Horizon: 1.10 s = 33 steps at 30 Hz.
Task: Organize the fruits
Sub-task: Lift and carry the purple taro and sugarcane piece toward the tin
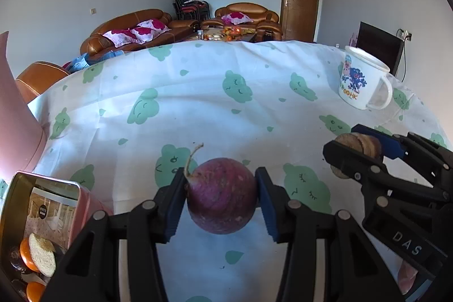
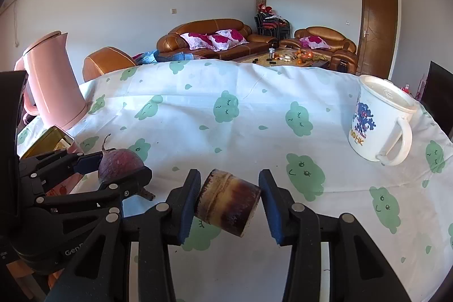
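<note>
Purple and round, a passion fruit (image 1: pixel 222 196) with a dried stem sits at the lower centre of the left wrist view, pinched between the blue pads of the left gripper (image 1: pixel 220 203). At the lower centre of the right wrist view, the right gripper (image 2: pixel 229 203) pinches a short brown sugarcane piece (image 2: pixel 228 201) by its ends. Both hang above the surface (image 1: pixel 198 109), covered in a white cloth with green clouds. A pink tin (image 1: pixel 42 217) holding orange fruit lies lower left in the left view; a white mug (image 2: pixel 379 120) stands right; a pink kettle (image 2: pixel 53 81) stands left in the right view.
</note>
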Available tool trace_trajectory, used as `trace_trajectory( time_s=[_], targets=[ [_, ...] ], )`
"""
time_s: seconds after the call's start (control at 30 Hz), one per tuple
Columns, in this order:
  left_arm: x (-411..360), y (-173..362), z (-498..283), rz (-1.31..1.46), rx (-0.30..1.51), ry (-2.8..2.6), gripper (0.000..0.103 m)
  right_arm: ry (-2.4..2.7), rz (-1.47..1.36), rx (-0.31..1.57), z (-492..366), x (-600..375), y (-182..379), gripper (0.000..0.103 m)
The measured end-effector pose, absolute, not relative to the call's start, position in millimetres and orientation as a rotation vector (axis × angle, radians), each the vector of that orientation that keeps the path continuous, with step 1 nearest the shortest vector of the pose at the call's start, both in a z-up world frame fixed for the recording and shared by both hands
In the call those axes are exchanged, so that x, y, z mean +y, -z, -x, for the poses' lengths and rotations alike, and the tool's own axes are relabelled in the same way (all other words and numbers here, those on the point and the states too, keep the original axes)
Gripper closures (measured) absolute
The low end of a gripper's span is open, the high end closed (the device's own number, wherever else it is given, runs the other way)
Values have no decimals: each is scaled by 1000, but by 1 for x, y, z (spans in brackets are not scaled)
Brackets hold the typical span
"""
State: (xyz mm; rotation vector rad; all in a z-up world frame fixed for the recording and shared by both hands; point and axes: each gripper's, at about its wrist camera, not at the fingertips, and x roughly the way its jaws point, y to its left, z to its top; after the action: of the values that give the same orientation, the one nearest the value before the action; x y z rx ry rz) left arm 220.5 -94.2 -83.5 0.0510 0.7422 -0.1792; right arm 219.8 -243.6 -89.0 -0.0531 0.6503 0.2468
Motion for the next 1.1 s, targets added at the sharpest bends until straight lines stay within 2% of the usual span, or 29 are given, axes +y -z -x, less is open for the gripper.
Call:
trace_trajectory(
  time_s=[1.1],
  targets=[
    [-94,66,-190,-75,573,140,53,-250,81,518,-198,-241,77,58]
  ],
)
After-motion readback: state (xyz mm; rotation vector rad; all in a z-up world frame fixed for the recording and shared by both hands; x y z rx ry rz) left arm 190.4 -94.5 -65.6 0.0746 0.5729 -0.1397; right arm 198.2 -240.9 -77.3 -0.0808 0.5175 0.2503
